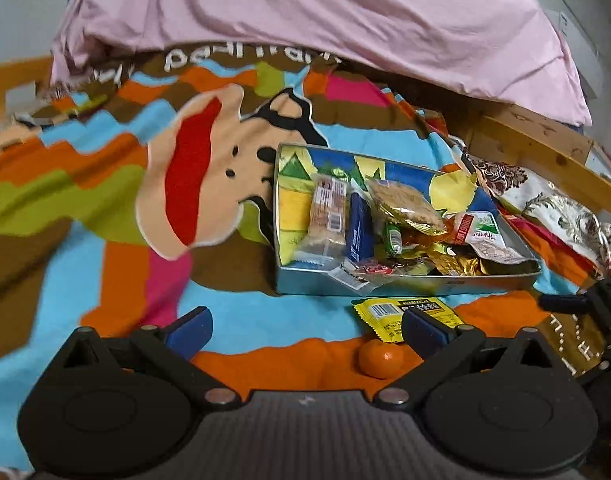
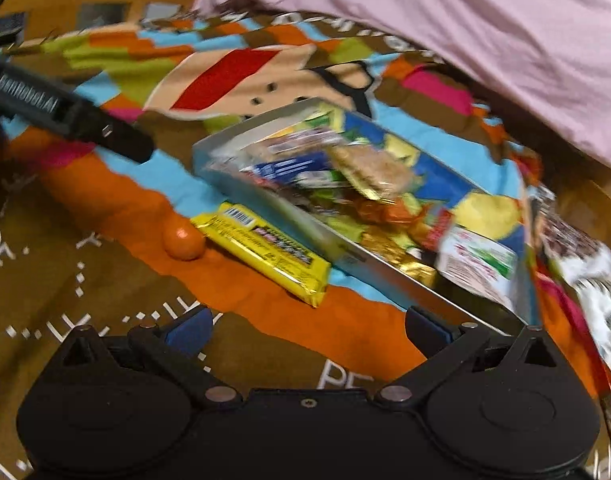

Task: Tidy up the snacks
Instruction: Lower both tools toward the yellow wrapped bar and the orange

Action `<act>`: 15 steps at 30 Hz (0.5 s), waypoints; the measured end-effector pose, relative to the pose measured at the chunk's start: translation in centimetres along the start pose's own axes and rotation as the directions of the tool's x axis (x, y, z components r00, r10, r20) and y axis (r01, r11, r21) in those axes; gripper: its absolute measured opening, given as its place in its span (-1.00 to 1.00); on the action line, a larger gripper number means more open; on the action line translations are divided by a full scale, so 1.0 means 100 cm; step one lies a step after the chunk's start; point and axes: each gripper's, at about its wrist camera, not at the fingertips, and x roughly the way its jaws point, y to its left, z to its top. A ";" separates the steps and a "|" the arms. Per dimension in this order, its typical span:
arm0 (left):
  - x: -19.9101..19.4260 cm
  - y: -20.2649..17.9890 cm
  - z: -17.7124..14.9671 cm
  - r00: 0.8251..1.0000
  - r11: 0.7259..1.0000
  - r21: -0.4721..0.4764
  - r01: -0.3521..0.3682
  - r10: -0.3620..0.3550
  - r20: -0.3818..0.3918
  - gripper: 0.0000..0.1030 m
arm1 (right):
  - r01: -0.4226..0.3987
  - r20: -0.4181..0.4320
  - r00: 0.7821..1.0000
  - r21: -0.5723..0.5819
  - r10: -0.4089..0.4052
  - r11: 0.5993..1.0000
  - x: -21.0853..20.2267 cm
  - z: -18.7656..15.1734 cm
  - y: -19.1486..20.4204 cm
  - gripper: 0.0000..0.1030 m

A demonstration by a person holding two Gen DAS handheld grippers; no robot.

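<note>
Left gripper [image 1: 305, 330]: your blue-padded fingers stand wide apart and hold nothing.
Right gripper [image 2: 305, 330]: your fingers are spread wide too, with nothing between them.
Yellow snack packet [image 1: 405, 316]: in your left view it lies flat at lower centre-right, partly behind your right-hand finger pad; in your right view [image 2: 265, 252] it sits mid-frame, above and beyond both fingers, clear of them.
Small orange fruit [image 1: 380, 358]: round and glossy, just below the packet in your left view, beside your right-hand finger; in your right view [image 2: 183, 242] it touches the packet's left end.
Metal tray [image 1: 305, 286]: shallow, rectangular, shiny-walled, just beyond the packet, filled with crinkly wrapped snacks.
Left view only: you get the tray sharp and nearly square-on, and your other gripper's black body at the right edge.
Right view only: blurred; you see the tray [image 2: 209, 148] skewed on the diagonal and a black bar in the upper left.
Blanket [image 1: 105, 240]: soft cartoon-printed cloth under everything.
Pink sheet [image 1: 325, 20]: rumpled across the top.
</note>
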 end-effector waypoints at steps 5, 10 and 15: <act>0.012 0.010 -0.001 0.998 0.997 -0.050 0.051 -0.052 -0.019 0.99 | -0.029 0.010 1.000 -0.024 0.029 0.999 0.021 0.004 -0.005 0.94; 0.021 0.005 -0.005 0.995 0.996 -0.013 0.089 -0.090 -0.052 0.99 | 0.047 0.056 0.998 -0.099 -0.042 0.994 0.032 0.007 0.002 0.89; 0.027 -0.001 -0.011 0.984 0.988 -0.014 0.154 -0.155 -0.093 0.99 | 0.166 0.136 0.981 -0.217 -0.139 0.962 0.039 0.003 0.023 0.80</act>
